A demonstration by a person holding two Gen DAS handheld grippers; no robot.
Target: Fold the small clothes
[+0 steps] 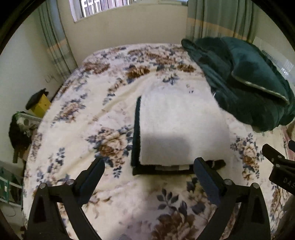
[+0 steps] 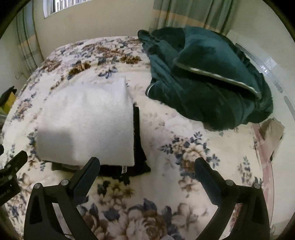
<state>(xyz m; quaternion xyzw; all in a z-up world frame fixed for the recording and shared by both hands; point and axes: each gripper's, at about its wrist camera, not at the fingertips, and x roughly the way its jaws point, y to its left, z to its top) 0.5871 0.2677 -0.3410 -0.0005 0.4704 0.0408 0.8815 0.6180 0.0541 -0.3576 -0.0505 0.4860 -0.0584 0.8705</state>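
- The left tool point(image 1: 149, 177) is standing wide open above the bed, with nothing lying between its two black fingers point(image 1: 93, 177)
- The right tool point(image 2: 147, 175) is likewise standing wide open, and its fingers point(image 2: 207, 178) are gripping nothing
- Both tools are pointing steeply down toward the near edge of the folded garment point(image 1: 182, 127)
- The garment is lying flat in the middle of the bed, on the floral blanket point(image 1: 77, 118), showing a white fleecy face on top and a black layer underneath
- In the left wrist view, a black strip of the garment is showing along its left side and along its near edge, where the lower layer is sticking out past the white one
- In the right wrist view, the same garment point(image 2: 86, 125) is sitting left of centre, with the black layer showing along its right side and at its near right corner
- A small white label point(image 2: 125, 169) is showing at the near edge of the garment, against the black layer
- A dark green bundle of cloth point(image 2: 208, 85) is lying heaped on the far right part of the bed, apart from the folded garment
- The tip of the right tool is appearing at the right edge of the left wrist view, beside the garment and not touching it
- Curtains point(image 1: 217, 20) are hanging on both sides of a window point(image 1: 99, 7) behind the bed
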